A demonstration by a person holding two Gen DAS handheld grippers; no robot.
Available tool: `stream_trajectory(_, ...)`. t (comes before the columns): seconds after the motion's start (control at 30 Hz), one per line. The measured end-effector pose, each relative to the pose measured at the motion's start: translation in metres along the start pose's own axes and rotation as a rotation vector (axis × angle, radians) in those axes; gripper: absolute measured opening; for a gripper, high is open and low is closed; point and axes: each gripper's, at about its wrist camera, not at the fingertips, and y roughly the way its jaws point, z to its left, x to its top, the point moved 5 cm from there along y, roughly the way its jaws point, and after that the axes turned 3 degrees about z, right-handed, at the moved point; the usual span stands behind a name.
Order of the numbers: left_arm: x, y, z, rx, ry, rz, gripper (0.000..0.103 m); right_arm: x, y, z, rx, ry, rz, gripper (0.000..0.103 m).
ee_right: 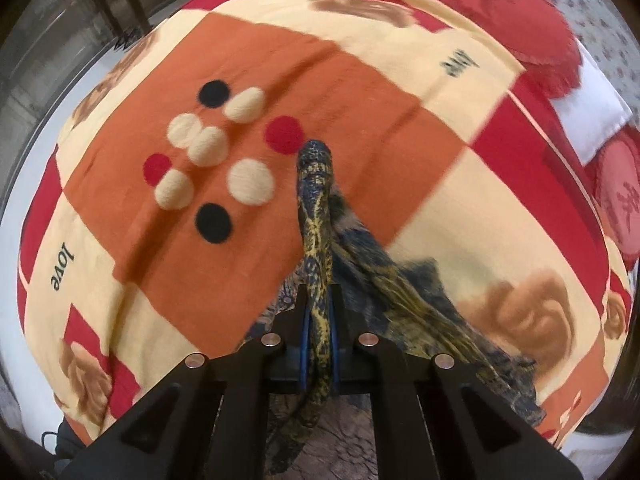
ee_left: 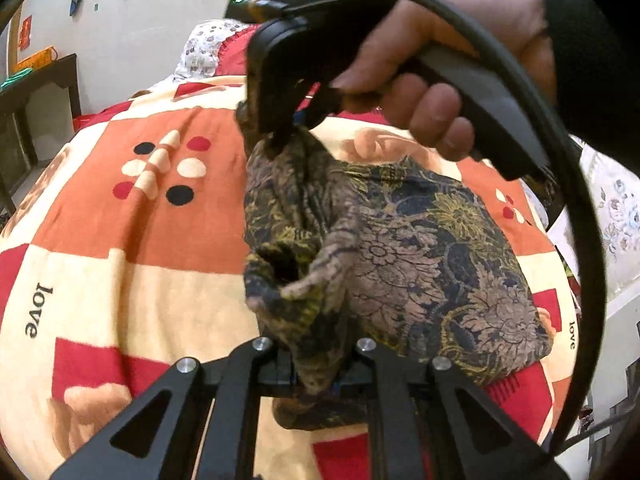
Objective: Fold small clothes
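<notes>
The left gripper (ee_left: 316, 372) is closed, its jaws pinching a bunched fold of the cloth (ee_left: 432, 264), a dark garment printed with gold and brown flowers. The pinched fold rises from between the jaws and runs forward as a raised ridge.

The right gripper (ee_right: 319, 344) is also closed on the same cloth (ee_right: 316, 216). A narrow rolled edge of the fabric is clamped between its blue-lined jaws, passes through them, and sticks out beyond the tips as a stiff strip over the blanket. In the left wrist view this gripper (ee_left: 280, 136) points steeply down and holds the far upper corner of the cloth, lifted clear of the blanket. A hand (ee_left: 432, 72) in a dark sleeve grips its handle.

Between the two grippers the cloth hangs in folds. The rest of it lies spread to the right on the blanket (ee_left: 132, 216), which has orange, cream and red squares, dots and the word "love". A red pillow (ee_right: 532, 12) lies at the far end of the bed.
</notes>
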Motion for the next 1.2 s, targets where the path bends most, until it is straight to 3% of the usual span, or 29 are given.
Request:
stream_trajectory(0.37, -0.002, -0.003, -0.053, -0.028, 0.054, 0.025, 0.01, -0.071, -0.029, -0.079, 0.019, 0.102, -0.043, 0.008)
stream_trajectory(0.63, -0.009, 0.003, -0.136, -0.126, 0.181, 0.047, 0.01, -0.123, -0.042, -0.145, 0.013, 0.146, -0.046, 0.008)
stream_trajectory(0.87, -0.021, 0.019, -0.209, -0.186, 0.283, 0.076, 0.01, -0.178, -0.028, -0.2, -0.023, 0.173, 0.001, 0.008)
stream_trajectory(1.07, -0.033, 0.051, -0.25, -0.193, 0.331, 0.118, 0.011, -0.204, -0.018, -0.236, -0.028, 0.207, -0.035, 0.008)
stream_trajectory(1.2, -0.05, 0.073, -0.257, -0.182, 0.351, 0.155, 0.023, -0.212, 0.006, -0.239, -0.04, 0.195, -0.047, 0.008)
